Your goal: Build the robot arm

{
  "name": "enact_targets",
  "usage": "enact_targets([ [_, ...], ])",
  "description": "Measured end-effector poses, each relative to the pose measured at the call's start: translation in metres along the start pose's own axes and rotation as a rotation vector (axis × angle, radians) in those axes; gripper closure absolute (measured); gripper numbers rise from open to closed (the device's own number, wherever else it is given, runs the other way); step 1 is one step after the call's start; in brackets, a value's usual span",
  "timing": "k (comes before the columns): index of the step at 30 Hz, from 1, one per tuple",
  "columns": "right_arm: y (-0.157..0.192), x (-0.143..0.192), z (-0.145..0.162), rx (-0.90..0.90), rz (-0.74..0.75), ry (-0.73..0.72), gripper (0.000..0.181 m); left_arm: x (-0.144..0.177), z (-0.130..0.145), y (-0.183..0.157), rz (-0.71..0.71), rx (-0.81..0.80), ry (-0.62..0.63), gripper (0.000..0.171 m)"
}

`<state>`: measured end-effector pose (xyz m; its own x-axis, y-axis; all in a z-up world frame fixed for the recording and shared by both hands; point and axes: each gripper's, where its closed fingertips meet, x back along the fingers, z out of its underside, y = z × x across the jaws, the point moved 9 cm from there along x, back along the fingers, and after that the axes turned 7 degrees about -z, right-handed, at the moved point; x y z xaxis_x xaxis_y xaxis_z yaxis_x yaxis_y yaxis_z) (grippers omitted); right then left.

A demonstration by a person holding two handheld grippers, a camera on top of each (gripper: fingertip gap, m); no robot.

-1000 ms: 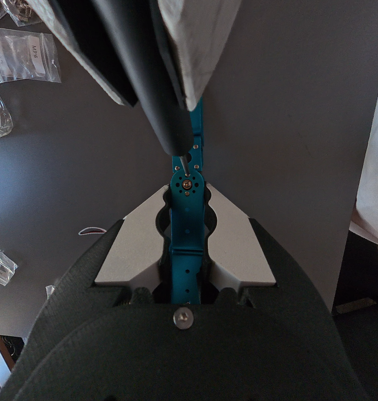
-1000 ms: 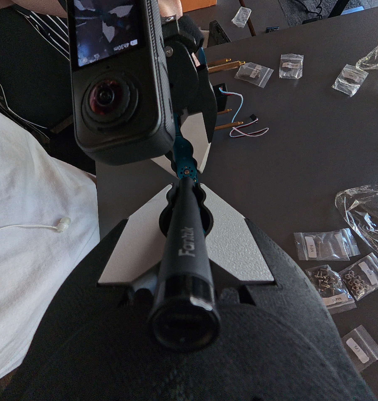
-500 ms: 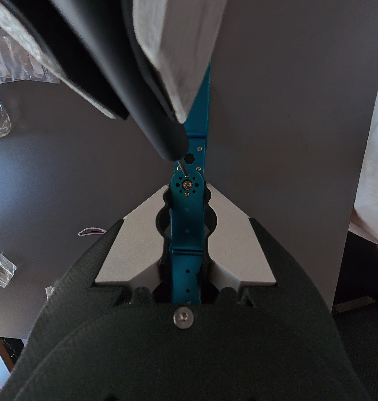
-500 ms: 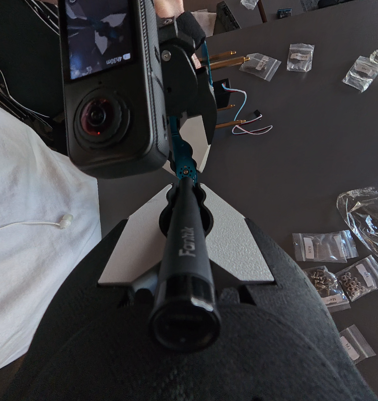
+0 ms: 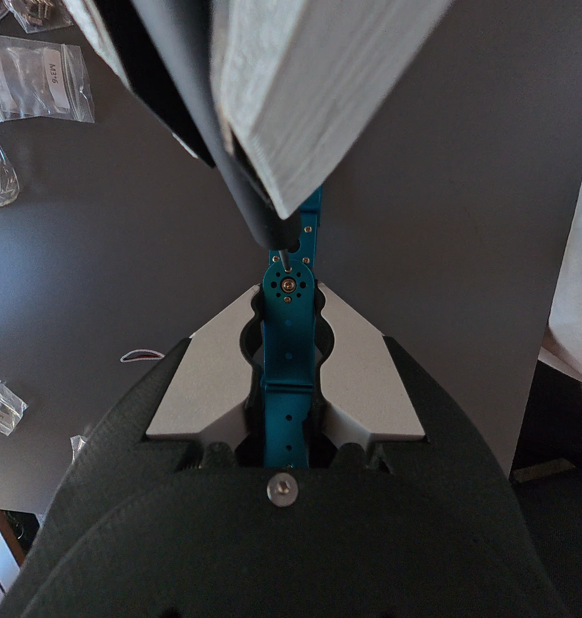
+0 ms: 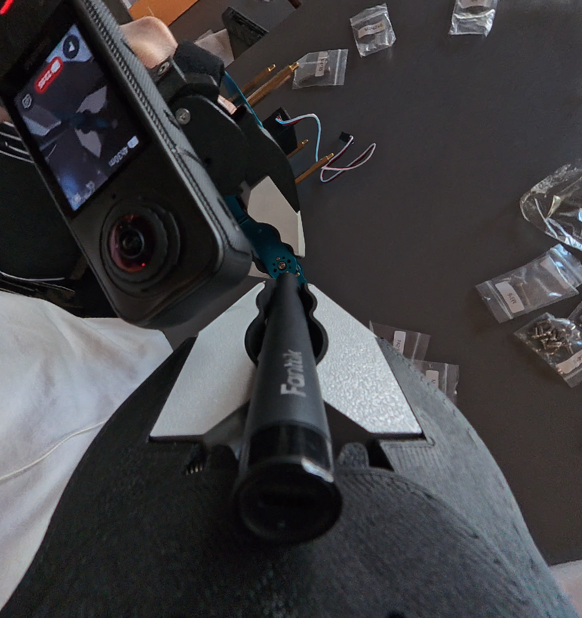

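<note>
My left gripper (image 5: 289, 294) is shut on a teal metal bracket (image 5: 289, 354) with a round perforated end and a brass centre screw. The bracket sticks out past the fingertips above the dark table. My right gripper (image 6: 284, 291) is shut on a dark grey electric screwdriver (image 6: 291, 378). In the left wrist view the screwdriver (image 5: 249, 200) comes down from above. Its bit rests on a small screw at the top of the bracket's round end. In the right wrist view the bracket (image 6: 281, 264) shows just past the screwdriver tip, held by the left gripper under its camera (image 6: 115, 174).
Several small plastic bags of screws (image 6: 557, 344) lie on the dark table (image 6: 433, 207) at the right. Brass standoffs (image 6: 273, 80) and a wired part (image 6: 316, 140) lie farther back. More bags (image 5: 38, 80) show at the left. A person's white shirt (image 6: 49, 384) is close at the left. Some 10 centimeters of space lies between my two pairs of fingers.
The screwdriver bit has shifted from the left of the bracket's round end to a screw at its top. The right wrist view has tilted, and the left gripper's camera now leans.
</note>
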<state>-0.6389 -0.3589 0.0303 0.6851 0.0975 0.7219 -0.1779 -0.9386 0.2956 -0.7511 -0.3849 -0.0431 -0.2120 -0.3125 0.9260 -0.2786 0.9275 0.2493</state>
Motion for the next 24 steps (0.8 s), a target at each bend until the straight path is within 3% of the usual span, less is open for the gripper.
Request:
enact_targets([
  [6,0.011,-0.001,0.002,-0.080,0.079,-0.021,0.163,0.001,0.000,-0.002,-0.003,-0.016,0.009,0.145],
  [17,0.025,-0.005,0.019,-0.229,0.199,-0.267,0.162,0.001,0.001,-0.002,0.014,-0.037,-0.006,0.145],
  [24,0.035,-0.008,0.026,-0.295,0.268,-0.343,0.162,0.002,0.001,-0.003,0.018,-0.055,0.000,0.145],
])
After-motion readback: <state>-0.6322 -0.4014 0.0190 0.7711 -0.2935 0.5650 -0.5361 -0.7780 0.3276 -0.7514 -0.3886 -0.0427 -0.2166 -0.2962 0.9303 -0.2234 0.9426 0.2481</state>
